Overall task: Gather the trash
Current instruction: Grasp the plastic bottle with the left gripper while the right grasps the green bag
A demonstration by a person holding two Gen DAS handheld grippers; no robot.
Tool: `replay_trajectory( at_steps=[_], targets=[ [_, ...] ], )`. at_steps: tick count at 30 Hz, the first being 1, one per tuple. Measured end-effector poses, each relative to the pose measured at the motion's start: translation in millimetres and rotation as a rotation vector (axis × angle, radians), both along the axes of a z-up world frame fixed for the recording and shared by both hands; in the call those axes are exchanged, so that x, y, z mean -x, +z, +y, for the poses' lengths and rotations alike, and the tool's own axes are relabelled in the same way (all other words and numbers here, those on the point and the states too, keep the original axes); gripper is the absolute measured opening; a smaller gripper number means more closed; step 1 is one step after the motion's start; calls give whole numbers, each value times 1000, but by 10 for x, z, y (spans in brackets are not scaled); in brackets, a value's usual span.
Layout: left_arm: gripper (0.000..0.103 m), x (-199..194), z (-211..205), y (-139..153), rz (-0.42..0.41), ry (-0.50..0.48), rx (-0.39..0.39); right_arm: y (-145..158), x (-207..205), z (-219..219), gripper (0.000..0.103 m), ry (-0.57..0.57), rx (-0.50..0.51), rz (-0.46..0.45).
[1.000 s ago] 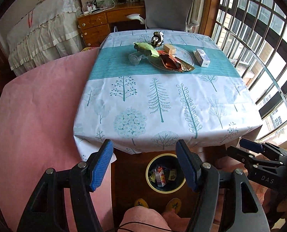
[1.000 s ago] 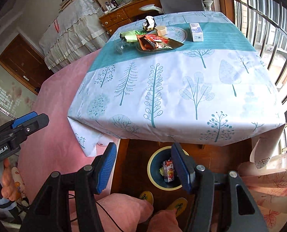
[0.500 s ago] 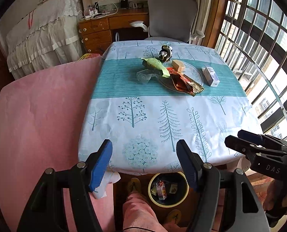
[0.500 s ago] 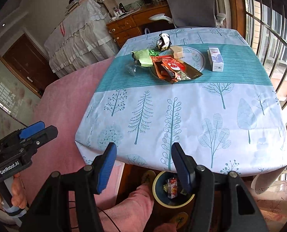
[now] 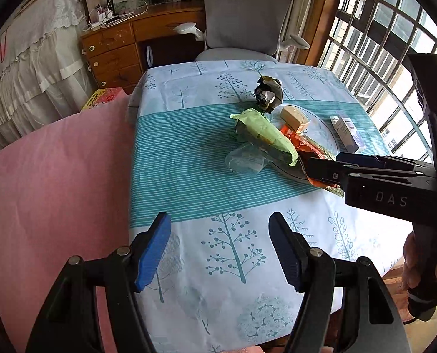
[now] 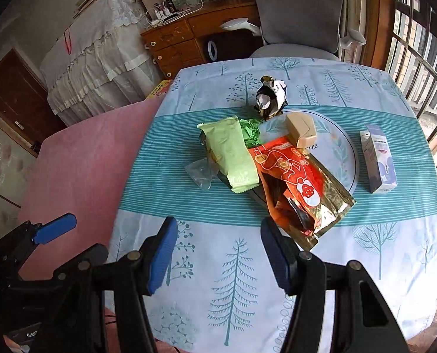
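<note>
Trash lies mid-table on a tree-print cloth: a green wrapper (image 6: 231,154) (image 5: 265,135), a red-and-gold snack bag (image 6: 295,185) (image 5: 309,148), a clear plastic scrap (image 6: 202,173) (image 5: 244,160), a crumpled dark wrapper (image 6: 271,97) (image 5: 268,94) and a tan box (image 6: 300,129) (image 5: 295,117). My right gripper (image 6: 218,253) hovers open just short of the snack bag, nothing between its blue pads. My left gripper (image 5: 219,250) is open and empty over the near part of the cloth, to the left of the pile. The right tool's body (image 5: 389,185) crosses the left wrist view and covers part of the snack bag.
A white-and-blue carton (image 6: 378,158) lies to the right of a round plate (image 6: 342,153) under the trash. A pink bedspread (image 5: 56,191) borders the table's left. A grey chair (image 6: 297,8), a wooden desk (image 6: 189,38) and barred windows (image 5: 380,29) stand beyond.
Both grippers have swung forward from above the floor bin at the table's near edge to over the table; the trash pile is now much closer. The bin has left view. Jaws unchanged.
</note>
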State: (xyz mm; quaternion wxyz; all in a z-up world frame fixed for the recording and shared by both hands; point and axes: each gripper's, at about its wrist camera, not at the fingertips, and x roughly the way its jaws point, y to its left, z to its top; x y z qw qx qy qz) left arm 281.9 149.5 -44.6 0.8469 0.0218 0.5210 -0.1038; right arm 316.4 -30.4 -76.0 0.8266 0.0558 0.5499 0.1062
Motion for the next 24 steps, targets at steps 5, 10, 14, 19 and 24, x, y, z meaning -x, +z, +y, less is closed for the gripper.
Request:
replay_trajectory(
  at_steps=[5,10,14,19,24],
  targets=[
    [67,-488,142,-151,35,-34,21,-235,-539,228,59,-19,75,32],
    [67,-730,255,-215,59,-44,50,-503,-888,379,59,-2,156,87],
    [67,-838,293,-269,78,-66,56,-657,-987,425,59,10,206,118],
    [67,-967,268,-332,100,-95,70,-663,-979,341,42,-16,170,101],
    [67,-1068,106,-319,109,-155,88,-561,-919,97,17,-88,61,102]
  ],
)
